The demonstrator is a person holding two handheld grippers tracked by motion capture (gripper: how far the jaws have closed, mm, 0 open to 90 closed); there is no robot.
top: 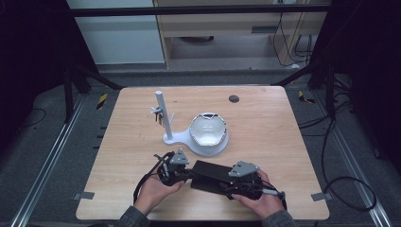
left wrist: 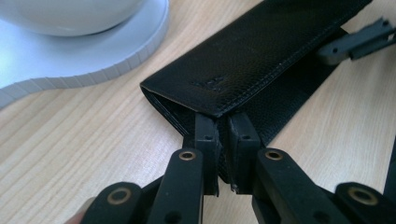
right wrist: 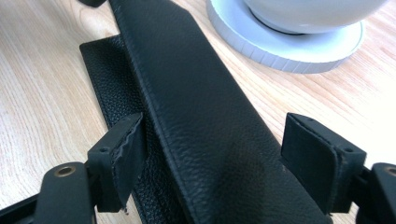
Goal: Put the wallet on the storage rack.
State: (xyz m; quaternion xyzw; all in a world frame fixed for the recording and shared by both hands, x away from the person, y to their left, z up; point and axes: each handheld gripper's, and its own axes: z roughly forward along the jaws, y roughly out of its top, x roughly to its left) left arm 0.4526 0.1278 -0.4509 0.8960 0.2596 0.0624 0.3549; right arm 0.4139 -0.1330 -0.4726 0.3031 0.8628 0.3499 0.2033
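Your left gripper [left wrist: 223, 140] fingers clamp the black leather case [left wrist: 261, 56] end as anchor, so right gripper [right wrist: 215, 154] fingers straddle it apart, unclamped.

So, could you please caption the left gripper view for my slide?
Left gripper clamps one end of a black leather case on the wooden table.

White stand base [top: 208, 142] blocks just beyond the black case [top: 210, 175]; bare table [top: 265, 118] right of it.

High view above the near edge, facing forward and down on the whole desk [top: 142, 142], both gripper views close, low, sharing the black case [left wrist: 261, 60].
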